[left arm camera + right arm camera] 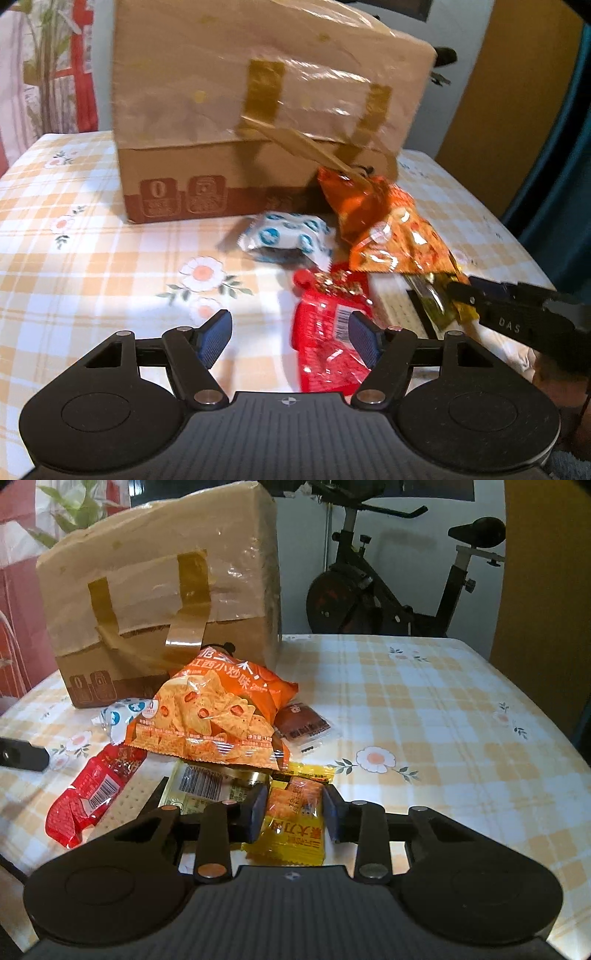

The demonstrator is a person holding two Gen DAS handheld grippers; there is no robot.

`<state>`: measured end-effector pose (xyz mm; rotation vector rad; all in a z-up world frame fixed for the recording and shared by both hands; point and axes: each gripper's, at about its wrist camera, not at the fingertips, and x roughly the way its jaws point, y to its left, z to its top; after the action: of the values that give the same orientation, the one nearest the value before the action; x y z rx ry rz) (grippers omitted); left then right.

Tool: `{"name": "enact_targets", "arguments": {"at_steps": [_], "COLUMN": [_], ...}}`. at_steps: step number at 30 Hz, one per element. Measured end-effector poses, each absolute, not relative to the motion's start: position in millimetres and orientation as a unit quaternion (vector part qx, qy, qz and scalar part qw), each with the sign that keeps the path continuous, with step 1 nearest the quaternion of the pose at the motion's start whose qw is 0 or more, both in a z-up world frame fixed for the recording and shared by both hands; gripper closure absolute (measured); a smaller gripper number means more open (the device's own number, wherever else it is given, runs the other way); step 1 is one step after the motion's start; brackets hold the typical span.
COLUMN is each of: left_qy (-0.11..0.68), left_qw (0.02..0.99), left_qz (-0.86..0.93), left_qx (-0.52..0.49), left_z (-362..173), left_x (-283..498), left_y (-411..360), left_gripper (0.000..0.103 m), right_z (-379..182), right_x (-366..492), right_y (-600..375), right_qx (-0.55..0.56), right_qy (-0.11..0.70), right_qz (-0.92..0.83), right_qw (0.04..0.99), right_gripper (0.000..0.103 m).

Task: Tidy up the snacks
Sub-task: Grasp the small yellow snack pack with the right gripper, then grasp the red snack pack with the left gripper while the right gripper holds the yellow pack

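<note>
A pile of snacks lies in front of a taped cardboard box (255, 110) (159, 602). There is an orange chip bag (218, 716) (388, 229), a red packet (88, 794) (325, 332), a blue-and-white packet (288, 236) (118, 712), a brown cake packet (303, 720) and a yellow packet (293, 823). My right gripper (293, 812) has its jaws on either side of the yellow packet, partly open. My left gripper (288, 336) is open above the table, its right finger over the red packet's edge. The right gripper also shows in the left wrist view (517, 314).
The table has a checked floral cloth (424, 709). An exercise bike (399, 579) stands behind the table. A gold flat packet (207, 786) lies under the chip bag. A plant (51, 55) stands at the back left.
</note>
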<state>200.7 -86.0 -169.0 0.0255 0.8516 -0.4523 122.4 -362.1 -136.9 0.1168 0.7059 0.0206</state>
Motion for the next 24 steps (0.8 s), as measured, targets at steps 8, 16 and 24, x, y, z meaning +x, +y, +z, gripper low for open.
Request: {"name": "enact_targets", "arguments": {"at_steps": [8, 16, 24], "left_qy": [0.432, 0.441, 0.437], "left_qw": [0.869, 0.865, 0.866], "left_qz": [-0.232, -0.222, -0.215], "left_qx": [0.062, 0.095, 0.117], "left_z": [-184.5, -194.1, -196.7], "left_x": [195.4, 198.0, 197.0], "left_y": [-115.5, -125.4, -131.8], "left_gripper": [0.031, 0.032, 0.03], "right_z": [-138.7, -139.3, -140.3], "right_x": [118.4, 117.8, 118.8], "right_y": [-370.0, -371.3, -373.8], "right_qx": [0.078, 0.087, 0.098], "right_qy": [0.339, 0.337, 0.337], "right_qz": [0.022, 0.037, 0.041], "right_qw": [0.937, 0.937, 0.935], "right_gripper": [0.068, 0.068, 0.068]}}
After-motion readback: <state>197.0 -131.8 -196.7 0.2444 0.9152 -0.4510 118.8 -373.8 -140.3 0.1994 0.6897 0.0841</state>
